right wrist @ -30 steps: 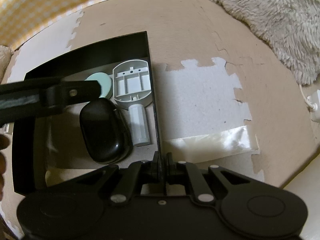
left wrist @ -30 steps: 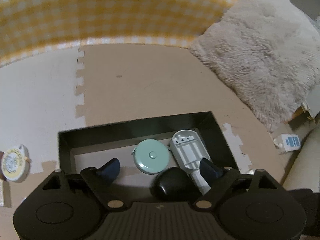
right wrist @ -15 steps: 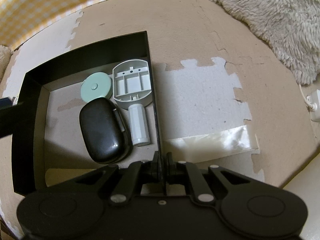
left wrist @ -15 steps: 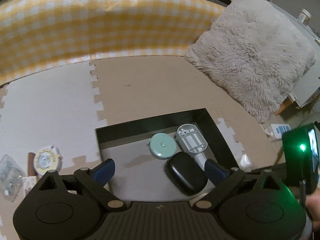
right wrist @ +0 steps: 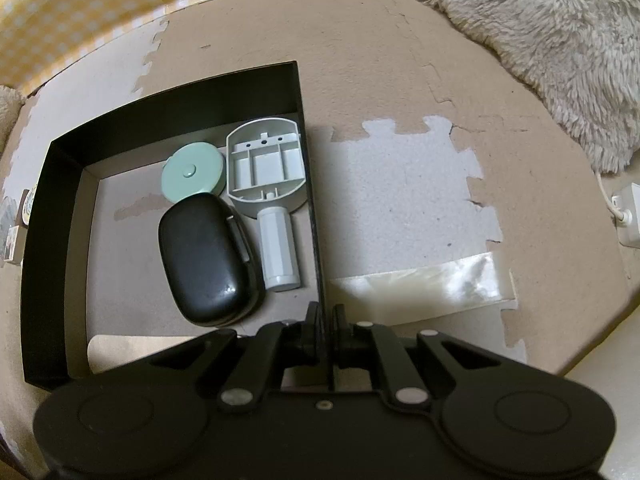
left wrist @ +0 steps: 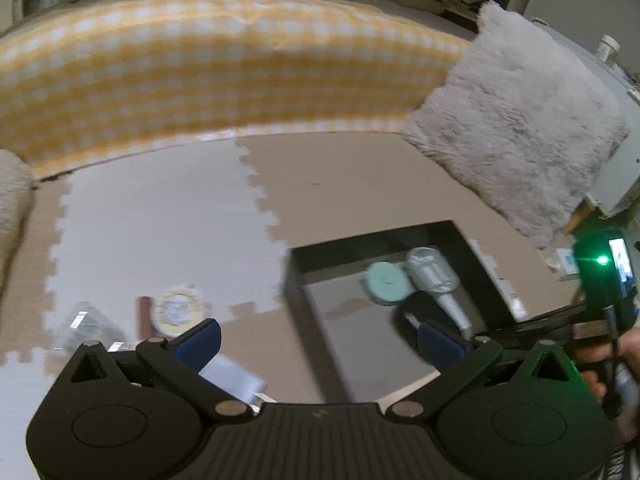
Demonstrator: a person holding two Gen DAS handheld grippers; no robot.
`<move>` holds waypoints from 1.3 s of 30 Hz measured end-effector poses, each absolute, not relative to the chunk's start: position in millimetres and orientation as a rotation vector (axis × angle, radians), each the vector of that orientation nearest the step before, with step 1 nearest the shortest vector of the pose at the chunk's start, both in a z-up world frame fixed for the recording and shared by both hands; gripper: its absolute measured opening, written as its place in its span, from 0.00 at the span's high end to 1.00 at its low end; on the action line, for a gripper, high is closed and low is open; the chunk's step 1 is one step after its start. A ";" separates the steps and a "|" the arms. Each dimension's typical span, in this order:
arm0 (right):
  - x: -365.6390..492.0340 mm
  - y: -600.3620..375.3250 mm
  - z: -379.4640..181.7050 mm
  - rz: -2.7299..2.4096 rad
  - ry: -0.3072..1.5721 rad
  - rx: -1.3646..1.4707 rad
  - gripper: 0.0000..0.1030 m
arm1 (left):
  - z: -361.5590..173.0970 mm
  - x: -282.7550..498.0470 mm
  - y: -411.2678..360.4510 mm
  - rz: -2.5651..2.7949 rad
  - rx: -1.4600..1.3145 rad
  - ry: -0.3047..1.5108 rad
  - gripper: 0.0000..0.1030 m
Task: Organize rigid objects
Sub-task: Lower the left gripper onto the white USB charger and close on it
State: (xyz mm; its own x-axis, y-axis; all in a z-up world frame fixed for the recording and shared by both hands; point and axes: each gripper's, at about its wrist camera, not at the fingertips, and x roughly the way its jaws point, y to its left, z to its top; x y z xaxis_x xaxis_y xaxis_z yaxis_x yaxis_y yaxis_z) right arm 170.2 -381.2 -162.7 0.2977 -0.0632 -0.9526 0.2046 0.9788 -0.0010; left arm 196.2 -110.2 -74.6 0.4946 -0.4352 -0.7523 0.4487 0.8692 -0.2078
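The right gripper (right wrist: 326,320) is clamped onto the right-hand wall of the black box (right wrist: 48,264), its jaws pressed together with the thin wall between them. In my judgement this grip is there to steady the box on the foam floor mat (right wrist: 400,80) while items go in.

Three items already lie inside, packed towards the right wall: a black oval case (right wrist: 204,260), a mint-green round tape measure (right wrist: 192,172) just behind it, and a grey plastic handled part (right wrist: 266,172) lying open side up along the wall, its handle beside the case. The left half of the box floor is bare, presumably kept for what remains.

The left gripper (left wrist: 316,340) carries nothing. Its jaws have just been opening and stand wide apart with only air between them. It looks across the box's left edge towards loose items on the mat: a round yellow-and-white item (left wrist: 176,310), a clear crinkled packet (left wrist: 84,322), and a pale flat item (left wrist: 236,376) just under the left finger. The picture is blurred, so I cannot identify these further. One of them appears to be the next pick.
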 end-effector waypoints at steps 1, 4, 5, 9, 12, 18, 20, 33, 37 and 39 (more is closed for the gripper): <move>170.0 -381.2 -162.6 -0.179 1.257 0.128 0.92 | -74.8 197.8 -104.6 -0.528 0.016 0.906 0.00; 170.1 -381.2 -162.6 -0.179 1.257 0.126 0.92 | -76.2 203.0 -83.6 -0.495 0.002 0.902 0.00; 170.1 -381.0 -162.5 -0.179 1.257 0.126 0.92 | -77.0 204.7 -78.3 -0.483 0.001 0.901 0.00; 170.3 -380.8 -162.6 -0.179 1.257 0.124 0.92 | -77.6 210.3 -55.9 -0.428 0.014 0.888 0.00; 170.6 -380.8 -162.7 -0.180 1.258 0.120 0.92 | -79.0 212.6 -42.2 -0.407 0.015 0.878 0.00; 170.8 -380.7 -163.1 -0.180 1.257 0.124 0.92 | -93.7 212.9 -33.9 -0.474 0.057 0.897 0.00; 170.9 -380.8 -163.4 -0.180 1.257 0.126 0.92 | -102.2 212.9 -36.3 -0.497 0.075 0.932 0.00; 170.8 -381.0 -163.1 -0.181 1.258 0.122 0.92 | -138.2 205.6 -65.0 -0.686 0.232 0.955 0.32; 170.9 -380.3 -163.1 -0.181 1.258 0.124 0.92 | -144.9 207.8 -71.2 -0.716 0.282 0.940 0.40; 171.1 -380.0 -163.0 -0.182 1.258 0.123 0.92 | -149.1 210.3 -72.7 -0.715 0.294 0.934 0.44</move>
State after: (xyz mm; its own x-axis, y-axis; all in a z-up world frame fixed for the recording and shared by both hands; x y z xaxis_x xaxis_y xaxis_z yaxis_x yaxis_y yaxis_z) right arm 171.1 -380.0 -163.0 0.2963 -0.0686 -0.9526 0.2037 0.9790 -0.0071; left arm 210.3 -72.7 -149.1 0.3889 -0.4311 -0.8142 0.6733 0.7362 -0.0682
